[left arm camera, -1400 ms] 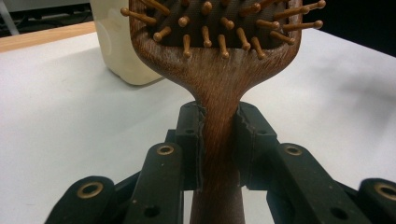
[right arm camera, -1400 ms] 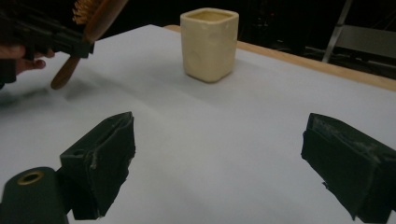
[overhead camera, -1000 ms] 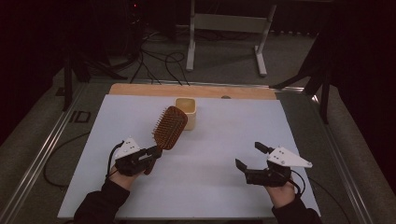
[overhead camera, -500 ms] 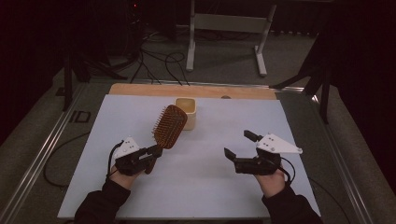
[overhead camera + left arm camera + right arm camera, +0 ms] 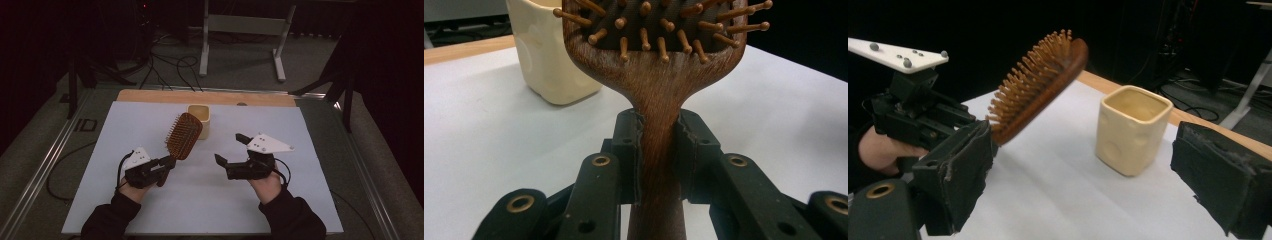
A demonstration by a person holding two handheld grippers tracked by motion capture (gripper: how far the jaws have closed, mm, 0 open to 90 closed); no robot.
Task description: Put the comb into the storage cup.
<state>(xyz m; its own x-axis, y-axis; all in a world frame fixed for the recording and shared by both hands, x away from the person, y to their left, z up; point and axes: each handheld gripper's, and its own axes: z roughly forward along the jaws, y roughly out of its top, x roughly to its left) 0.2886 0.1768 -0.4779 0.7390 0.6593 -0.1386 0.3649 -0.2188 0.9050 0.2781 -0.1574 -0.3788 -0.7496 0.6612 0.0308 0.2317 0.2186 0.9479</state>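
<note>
A brown wooden hairbrush [image 5: 183, 135] with peg bristles is held up off the table by its handle, tilted away from the person. My left gripper [image 5: 167, 164] is shut on that handle [image 5: 656, 150]; its jaws clamp the neck just below the brush head. A cream square cup [image 5: 200, 120] stands upright behind the brush head, also seen as the cream cup [image 5: 1132, 131]. My right gripper [image 5: 230, 150] is open with nothing between its jaws, to the right of the brush and pointing left toward it. From the right gripper view the hairbrush [image 5: 1040, 85] and the left gripper [image 5: 990, 135] sit at left.
A white sheet [image 5: 300, 150] covers the table, with a wooden strip [image 5: 150, 96] along its far edge. Metal rails [image 5: 45, 165] run down both sides. Beyond the table are cables on the floor and a metal stand [image 5: 240, 30].
My right gripper has moved left across the table toward the brush and stays open. The left gripper and the brush have held still.
</note>
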